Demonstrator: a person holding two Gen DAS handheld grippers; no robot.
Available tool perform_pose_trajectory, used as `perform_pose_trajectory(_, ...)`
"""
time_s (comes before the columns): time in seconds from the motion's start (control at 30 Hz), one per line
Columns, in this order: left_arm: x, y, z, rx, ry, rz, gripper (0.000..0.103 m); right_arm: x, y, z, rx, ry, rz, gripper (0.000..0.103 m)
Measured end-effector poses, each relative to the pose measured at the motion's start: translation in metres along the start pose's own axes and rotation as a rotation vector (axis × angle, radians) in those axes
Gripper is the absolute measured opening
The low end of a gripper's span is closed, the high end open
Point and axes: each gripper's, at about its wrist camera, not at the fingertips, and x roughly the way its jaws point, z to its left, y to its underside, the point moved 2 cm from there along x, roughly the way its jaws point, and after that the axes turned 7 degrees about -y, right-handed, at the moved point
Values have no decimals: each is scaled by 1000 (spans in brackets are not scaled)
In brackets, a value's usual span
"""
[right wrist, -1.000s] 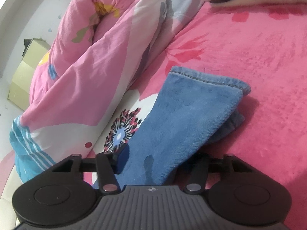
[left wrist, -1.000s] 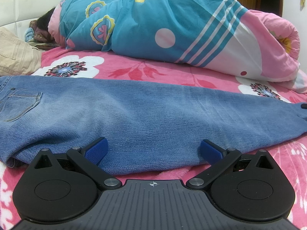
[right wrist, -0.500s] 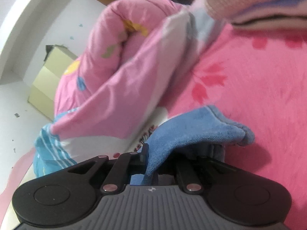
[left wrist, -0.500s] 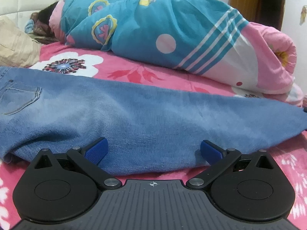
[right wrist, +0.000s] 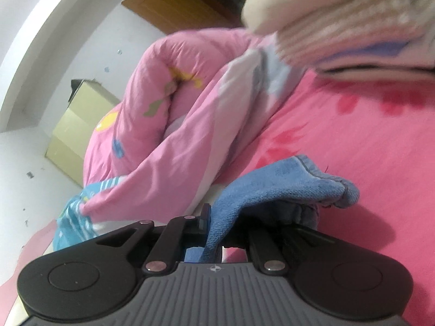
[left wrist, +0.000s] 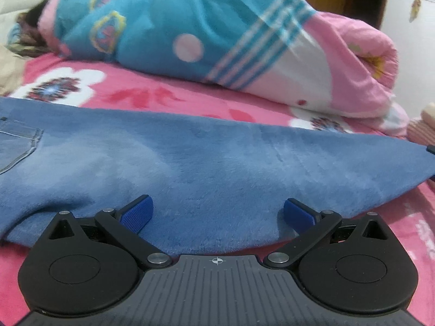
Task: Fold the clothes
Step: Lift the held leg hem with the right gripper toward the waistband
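Right wrist view: the right gripper (right wrist: 214, 233) is clamped on the jeans (left wrist: 217, 163) hem; their length runs across the bed (left wrist: 168, 100) before the spread-open left gripper (left wrist: 217, 212).

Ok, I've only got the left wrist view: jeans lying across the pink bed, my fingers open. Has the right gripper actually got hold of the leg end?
Observer: Yes, the right gripper is shut on the jeans near the hem.
Operator: Is the hem flat on the bed?
Observer: No, the hem is lifted off the pink bedspread and droops over the gripper.
Operator: Anything near it?
Observer: The rolled pink quilt sits just beyond, with a blurred stack of folded clothes further along the bed.
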Motion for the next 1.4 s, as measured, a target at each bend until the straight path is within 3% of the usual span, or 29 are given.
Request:
perform_pose_trajectory(0.3, 9, 11, -79, 64, 157, 51, 103, -75, -61, -22, -40, 107, -120, 6)
perform_pose_trajectory(0.47, 15, 15, -105, 82, 207, 48, 103, -91, -79, -20, -83, 164, -147, 7)
perform_pose_trajectory(0.73, -20, 10, -60, -12, 242, -51, 103, -80, -73, 9, -187, 200, -129, 7)
perform_pose_trajectory(0.83, -39, 5, -38, -47, 245, -108, 103, -75, -68, 31, -245, 183, -120, 7)
perform_pose_trajectory(0.93, -55, 4, -9, -78, 169, -169, 103, -65, -55, 64, -332, 148, -93, 7)
perform_pose_trajectory(1.07, -56, 4, 23, -107, 72, -188, 102, -48, -31, 111, -443, 71, -36, 7)
perform_pose_trajectory(1.4, -47, 16, 55, -156, 88, -195, 100, 25, 80, 234, -641, -204, 213, 7)
